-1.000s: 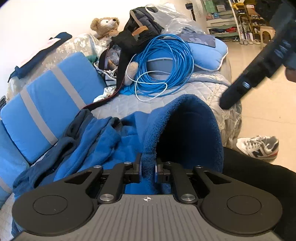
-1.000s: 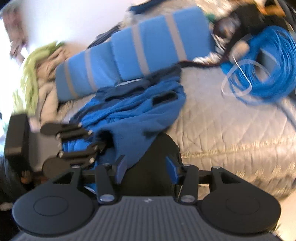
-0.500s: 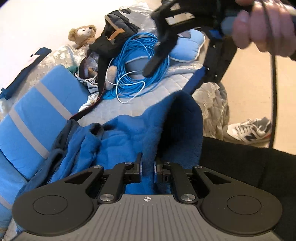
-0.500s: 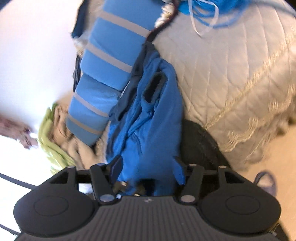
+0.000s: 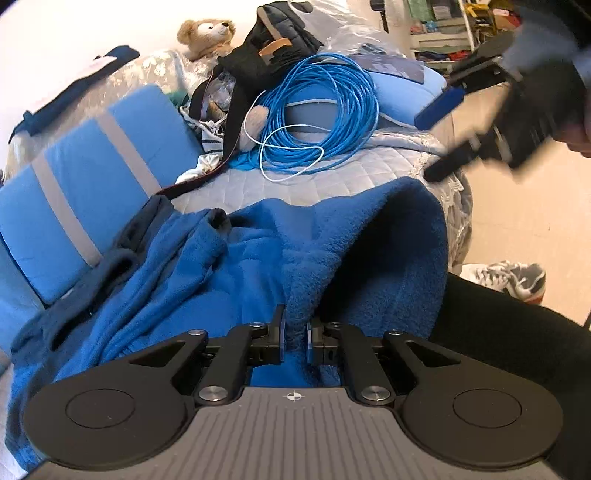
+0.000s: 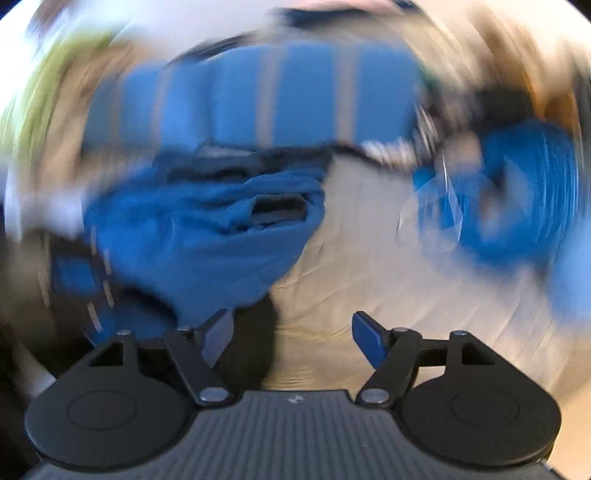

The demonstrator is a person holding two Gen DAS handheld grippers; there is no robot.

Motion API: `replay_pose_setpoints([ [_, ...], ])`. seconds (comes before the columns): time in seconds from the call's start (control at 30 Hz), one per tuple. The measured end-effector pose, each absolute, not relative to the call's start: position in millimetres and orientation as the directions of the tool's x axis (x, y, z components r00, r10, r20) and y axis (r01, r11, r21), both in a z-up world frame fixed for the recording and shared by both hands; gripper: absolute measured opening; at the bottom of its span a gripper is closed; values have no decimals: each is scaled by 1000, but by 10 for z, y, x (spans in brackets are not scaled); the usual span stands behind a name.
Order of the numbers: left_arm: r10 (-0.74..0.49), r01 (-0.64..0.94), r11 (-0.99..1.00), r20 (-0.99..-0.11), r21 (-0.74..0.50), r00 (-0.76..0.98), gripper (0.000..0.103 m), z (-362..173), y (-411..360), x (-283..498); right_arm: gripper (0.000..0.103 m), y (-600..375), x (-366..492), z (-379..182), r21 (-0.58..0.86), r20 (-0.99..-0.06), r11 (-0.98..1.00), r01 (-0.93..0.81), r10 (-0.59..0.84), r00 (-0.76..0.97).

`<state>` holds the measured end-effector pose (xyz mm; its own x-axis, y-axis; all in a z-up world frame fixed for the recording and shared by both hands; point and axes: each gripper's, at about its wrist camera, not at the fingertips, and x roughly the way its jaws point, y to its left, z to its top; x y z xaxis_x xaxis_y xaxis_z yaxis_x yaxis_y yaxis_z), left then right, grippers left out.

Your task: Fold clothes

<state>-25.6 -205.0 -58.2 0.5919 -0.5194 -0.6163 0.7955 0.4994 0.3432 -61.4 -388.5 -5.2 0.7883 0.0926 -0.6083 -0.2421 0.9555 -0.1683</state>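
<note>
Blue fleece garment lies crumpled on the quilted bed, one fold raised and clenched in the left tongs. The left wrist view alone is sharp: it shows the blue cable coil, teddy bear, striped blue cushion, a sneaker on the pale floor, and shelving beyond — plus the right tongs off the bed's edge. The right wrist view, heavily blurred, shows the right tongs opening with nothing between the pads — garment just ahead and left.
</note>
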Motion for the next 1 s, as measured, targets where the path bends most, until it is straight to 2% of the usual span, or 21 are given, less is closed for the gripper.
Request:
replay_pose_setpoints([
  [0.13,-527,802,496,-619,332,582,9,-589,-2085,-290,82,-3442,-791,-301,-572,-532,734,-367,9,846],
  [0.27,-532,807,494,-623,322,574,9,-597,-2111,-305,82,-3198,-852,-501,-734,-496,533,-422,5,868],
  [0.53,-546,819,484,-626,307,557,9,-610,-2147,-338,82,-2981,-901,-836,-876,-425,239,-418,26,905],
  [0.77,-554,826,474,-626,305,548,9,-631,-2189,-366,80,-2949,-905,-911,-914,-392,83,-396,68,918],
  [1.0,-553,825,474,-626,306,550,9,-639,-2191,-361,63,-2908,-924,-976,-914,-403,12,-405,78,912],
])
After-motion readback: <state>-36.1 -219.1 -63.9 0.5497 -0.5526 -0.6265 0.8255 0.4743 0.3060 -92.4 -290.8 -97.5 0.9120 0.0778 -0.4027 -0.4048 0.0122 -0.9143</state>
